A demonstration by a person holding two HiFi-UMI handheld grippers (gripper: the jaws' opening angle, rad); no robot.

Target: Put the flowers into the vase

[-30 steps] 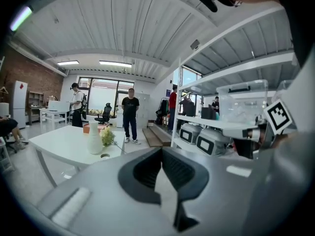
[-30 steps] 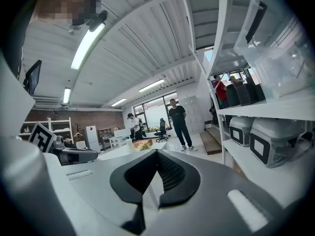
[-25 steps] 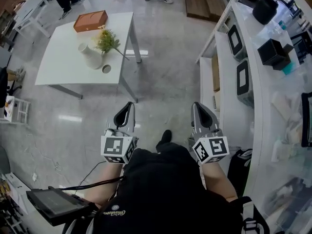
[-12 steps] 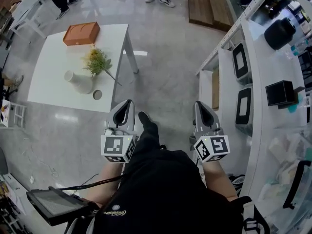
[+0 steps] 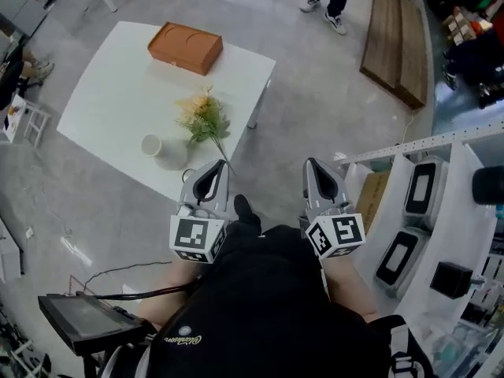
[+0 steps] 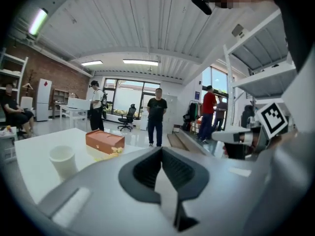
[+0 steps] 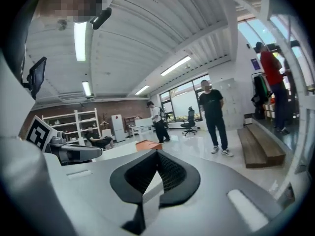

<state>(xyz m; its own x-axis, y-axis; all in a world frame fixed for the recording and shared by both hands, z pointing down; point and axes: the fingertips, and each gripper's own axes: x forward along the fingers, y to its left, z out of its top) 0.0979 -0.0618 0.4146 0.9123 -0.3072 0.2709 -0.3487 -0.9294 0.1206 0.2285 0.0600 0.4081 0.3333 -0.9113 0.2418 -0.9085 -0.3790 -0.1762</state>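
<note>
Table (image 5: 110, 93) nearer, corner beside left hand-held gripper (image 5: 206, 181); right hand-held gripper (image 5: 319, 178) over floor (image 5: 315, 85); both closed.

Open left, tight right
The white rectangular table (image 5: 102, 109) is bare along its left half; the white ceramic vase (image 5: 161, 150) and yellow flower bunch (image 5: 203, 120) crowd its near corner, just ahead of your left tongs (image 5: 206, 181), the orange-brown flat box (image 5: 185, 47) sits at its far edge, and white metal shelving (image 5: 465, 187) hems your right.
</note>
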